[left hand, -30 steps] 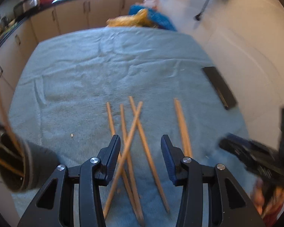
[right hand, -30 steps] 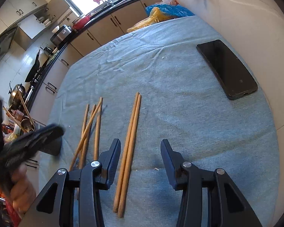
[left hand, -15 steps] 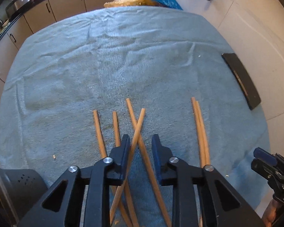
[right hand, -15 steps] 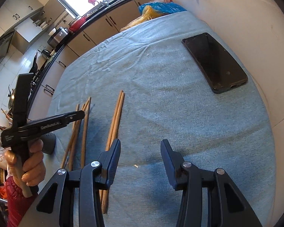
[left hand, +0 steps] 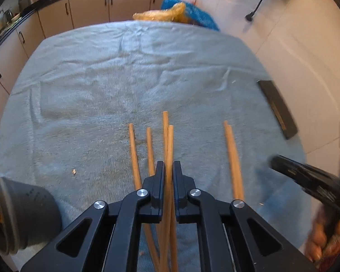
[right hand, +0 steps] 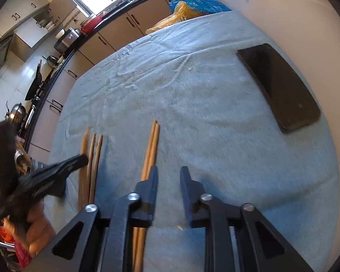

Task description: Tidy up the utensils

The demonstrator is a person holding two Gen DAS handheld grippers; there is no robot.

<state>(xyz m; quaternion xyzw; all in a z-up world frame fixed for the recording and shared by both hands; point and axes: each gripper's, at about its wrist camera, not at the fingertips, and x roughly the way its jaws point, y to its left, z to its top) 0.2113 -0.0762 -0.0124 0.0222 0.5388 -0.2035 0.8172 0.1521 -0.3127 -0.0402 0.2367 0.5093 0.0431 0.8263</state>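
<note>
Left gripper (left hand: 168,170): fingers pressed together on a single chopstick (left hand: 170,154), gripped about mid-shaft; its tip sticks forward past the jaws.
Right gripper (right hand: 168,176): jaws spread, nothing between them; it hovers low over the towel (right hand: 192,95).
Loose chopsticks: three more lie on the towel under and just left of the left gripper, one (left hand: 133,154) farthest left; whether the pinched stick is clear of them I cannot tell.
Pair (right hand: 150,149): two sticks touching side by side, just left of the right gripper's left finger and running under it, not between the jaws.
Holder (left hand: 27,213): dark cup at the table's left edge, near the left gripper, likely the destination.
Handling, my guess: light, stiff, smooth wood; apt to roll or pivot in a pinch, so take it near the middle and squarely.
Phone (right hand: 281,88): far right of the towel, well apart from everything.
</note>
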